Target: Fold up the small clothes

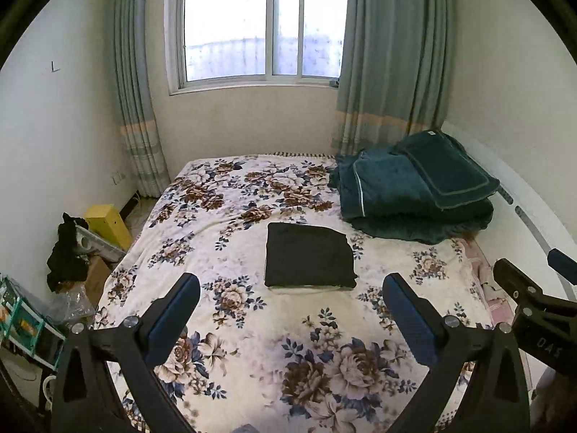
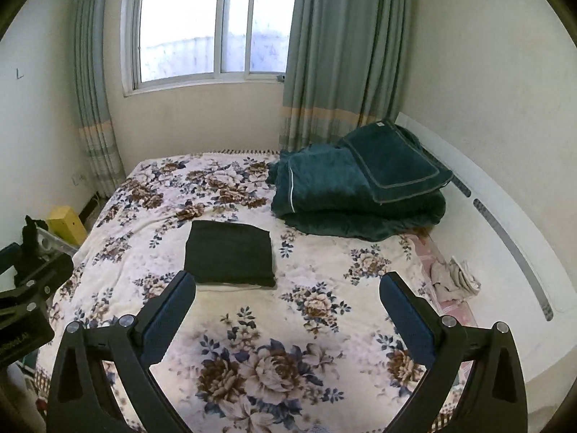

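Note:
A dark folded garment [image 1: 308, 256] lies flat on the floral bedspread [image 1: 252, 324], on top of a light folded piece whose edge shows under its near side. It also shows in the right wrist view [image 2: 229, 254]. My left gripper [image 1: 290, 288] is open and empty, held above the bed just short of the garment. My right gripper [image 2: 288, 287] is open and empty, to the right of the garment. Each gripper's side shows in the other's view, the right gripper [image 1: 533, 288] and the left gripper [image 2: 25, 288].
A folded dark green quilt and pillow [image 1: 414, 195] sit at the far right of the bed. A crumpled pale cloth [image 2: 454, 276] lies by the white headboard [image 2: 505, 223]. Boxes, a yellow box [image 1: 108, 223] and black cloth [image 1: 66, 252] crowd the floor on the left.

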